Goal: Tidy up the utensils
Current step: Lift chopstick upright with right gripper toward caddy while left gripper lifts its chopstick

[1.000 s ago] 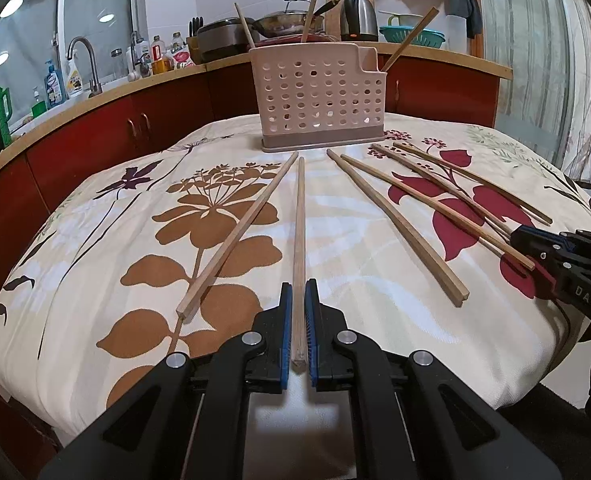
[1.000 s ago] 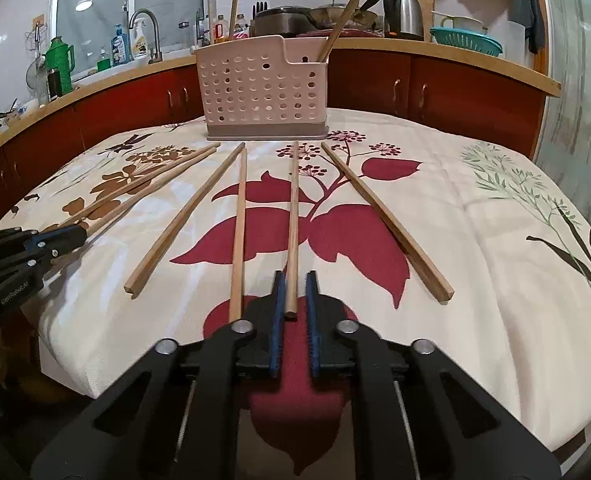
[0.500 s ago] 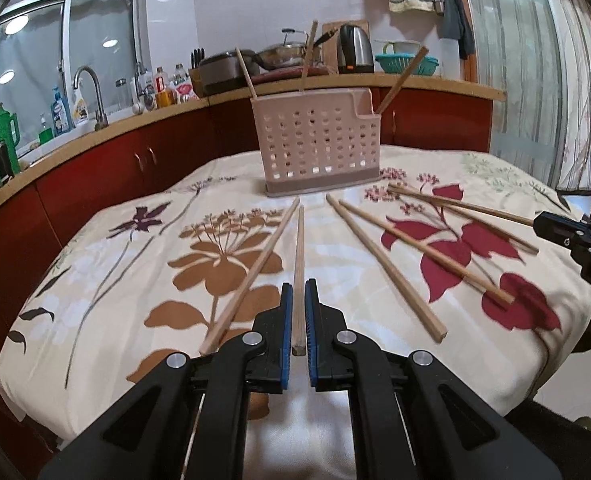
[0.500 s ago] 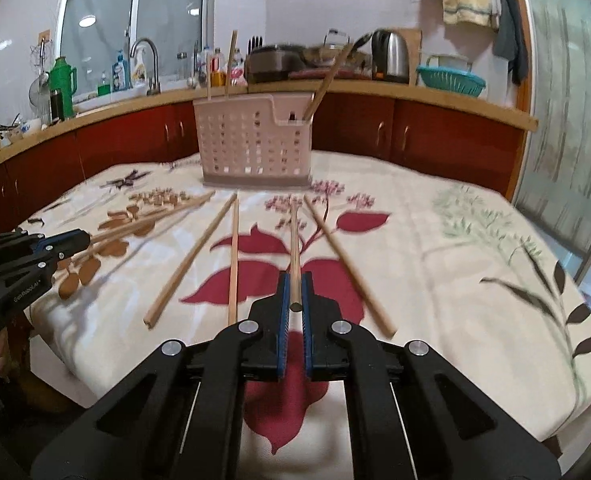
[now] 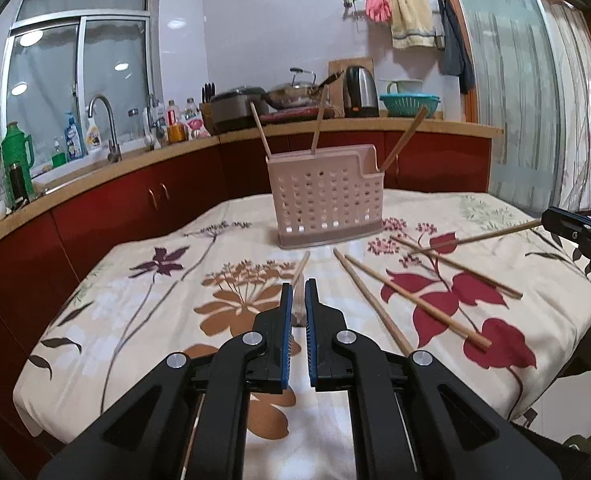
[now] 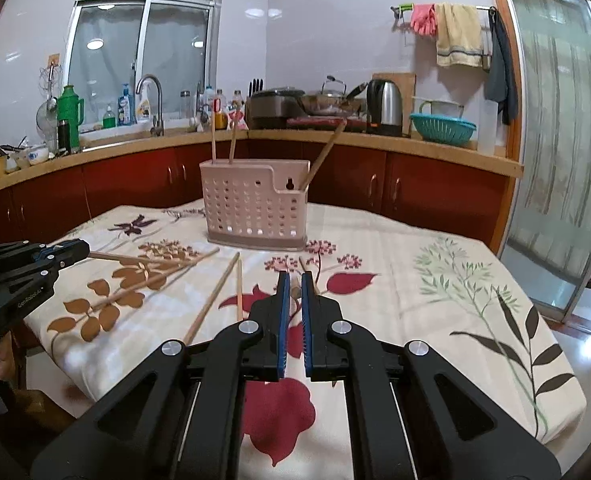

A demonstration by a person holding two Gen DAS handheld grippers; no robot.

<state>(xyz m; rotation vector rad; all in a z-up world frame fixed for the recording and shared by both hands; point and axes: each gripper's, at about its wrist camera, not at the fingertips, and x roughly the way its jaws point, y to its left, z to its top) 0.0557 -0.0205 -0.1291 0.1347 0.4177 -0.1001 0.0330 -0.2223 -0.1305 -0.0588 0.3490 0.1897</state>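
A pink perforated utensil holder (image 5: 325, 200) (image 6: 253, 210) stands at the far middle of the table with three wooden chopsticks upright in it. My left gripper (image 5: 298, 292) is shut on a chopstick (image 5: 298, 307) and holds it lifted, pointing at the holder. My right gripper (image 6: 292, 284) is shut on another chopstick (image 6: 295, 292), also lifted. The right gripper shows at the right edge of the left wrist view (image 5: 579, 232) with its chopstick (image 5: 491, 236). The left gripper shows at the left of the right wrist view (image 6: 27, 268).
Several loose chopsticks (image 5: 415, 300) (image 6: 211, 300) lie on the floral tablecloth (image 5: 135, 312). A red-cabinet counter (image 6: 415, 148) with sink, kettle and pots curves behind the table. A glass door (image 6: 563, 160) is to the right.
Both grippers have risen from the table, each lifting its chopstick's near end; the views now look higher across the table.
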